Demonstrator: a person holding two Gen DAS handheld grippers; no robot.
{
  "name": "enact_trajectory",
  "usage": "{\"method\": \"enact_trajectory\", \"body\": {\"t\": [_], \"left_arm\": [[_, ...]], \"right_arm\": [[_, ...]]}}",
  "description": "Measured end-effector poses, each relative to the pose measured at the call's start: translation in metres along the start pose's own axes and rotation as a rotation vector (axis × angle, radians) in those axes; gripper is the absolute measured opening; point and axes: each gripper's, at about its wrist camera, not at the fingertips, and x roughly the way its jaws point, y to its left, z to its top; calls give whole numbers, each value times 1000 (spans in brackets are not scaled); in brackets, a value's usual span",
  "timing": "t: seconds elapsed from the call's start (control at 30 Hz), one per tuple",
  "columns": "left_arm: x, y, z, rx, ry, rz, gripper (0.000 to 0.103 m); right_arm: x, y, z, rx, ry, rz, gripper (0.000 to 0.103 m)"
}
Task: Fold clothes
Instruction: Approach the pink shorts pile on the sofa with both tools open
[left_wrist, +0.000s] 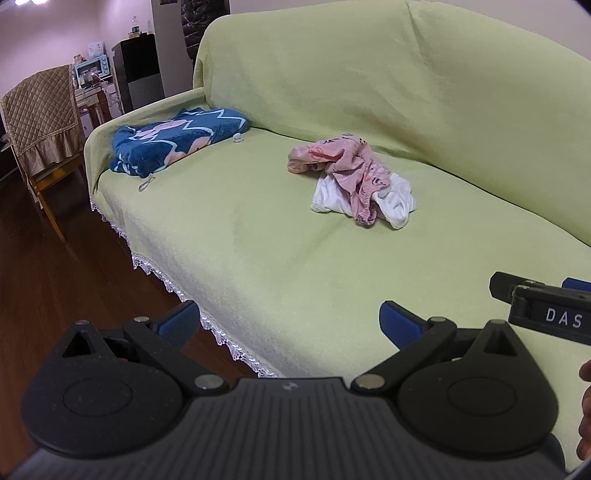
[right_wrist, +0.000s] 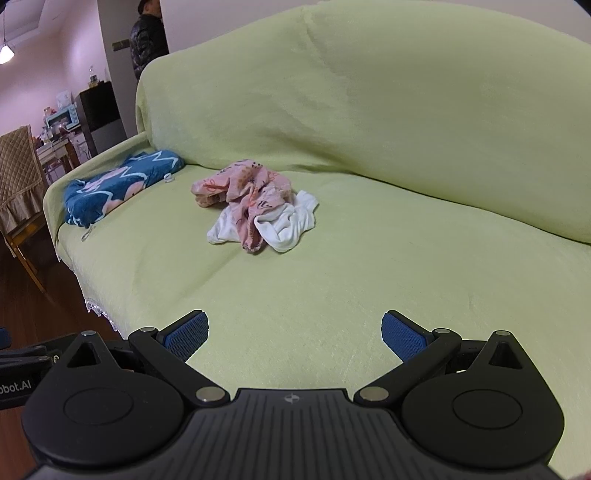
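a: we have the left gripper (left_wrist: 290, 323) hanging over the front edge of the sofa (left_wrist: 332, 258), its jaws spread wide with nothing between them.

b: and our right gripper (right_wrist: 295, 334) sits just beside it, jaws wide too, holding nothing. from the left wrist view we catch its black body at the right edge, with "das" printed on it.

a: where are the clothes?

b: we see them in a crumpled heap on the seat, near the backrest and well apart from both grippers. a pink patterned garment (right_wrist: 243, 192) lies on top of a white garment (right_wrist: 291, 221), the two touching and tangled.

a: we get the same heap in the left wrist view, pink (left_wrist: 347, 162) draped over white (left_wrist: 395, 205).

b: further along the seat, up against the armrest, we have a blue blanket (left_wrist: 173, 138) with a pale zigzag and pink shapes, bunched up. two small pale items lie just beside it; we cannot tell what they are.

a: the sofa is covered in a light green throw with a white lace trim (left_wrist: 166, 280) along the front. beyond it we see a wooden floor (left_wrist: 55, 277) and a chair (left_wrist: 40, 122) with a quilted brown cover.
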Motion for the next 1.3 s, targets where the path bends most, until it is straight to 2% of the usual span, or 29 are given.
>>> {"method": "enact_trajectory", "body": {"t": [0.3,0.4,0.47,1.3], "left_arm": [[4,-8,-1,-5,-3,-1,102],[9,-16,1,-4,6,1,102],[1,-3,0,2,12,-13,102],[17,-2,-1,4,42,-27,102]], "right_arm": [[-4,-7,-10,6,-18,-5,103],[1,-10,1,13,-1,-8,103],[-1,-10,1,12,1,-7,103],[-4,-3,2,7,-1,-9,103]]}}
